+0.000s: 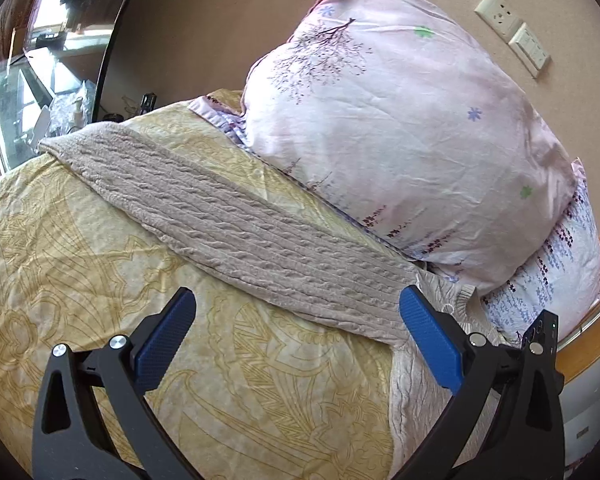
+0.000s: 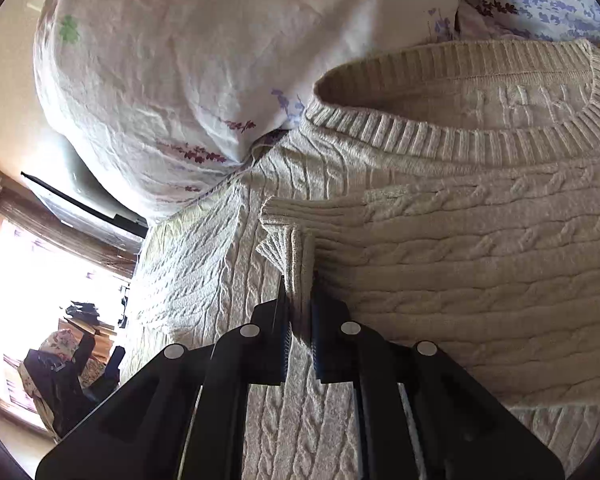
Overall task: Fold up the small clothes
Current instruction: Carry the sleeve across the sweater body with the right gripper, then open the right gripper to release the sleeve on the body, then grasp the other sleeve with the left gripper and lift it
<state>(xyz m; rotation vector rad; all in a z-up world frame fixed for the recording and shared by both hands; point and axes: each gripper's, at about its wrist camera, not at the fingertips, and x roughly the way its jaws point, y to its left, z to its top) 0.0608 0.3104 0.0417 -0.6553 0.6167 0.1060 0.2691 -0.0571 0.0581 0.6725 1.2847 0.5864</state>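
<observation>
Yellow bedspread (image 1: 80, 248) below; left gripper (image 1: 296, 312) spread wide, empty, sleeve (image 1: 236, 224) ahead; right gripper (image 2: 300, 300) clamped on sweater cuff (image 2: 292, 236).

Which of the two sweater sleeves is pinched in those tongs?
The sleeve folded across the sweater's chest: the right tongs clamp its ribbed cuff. The other sleeve lies outstretched on the yellow bedspread, ungripped.

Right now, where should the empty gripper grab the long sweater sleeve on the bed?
Grab the ribbed cuff end, the far tip of the sleeve. It lies flat and straight across the yellow bedspread, so the open left gripper should probably come down from above and pinch its edge.
</observation>
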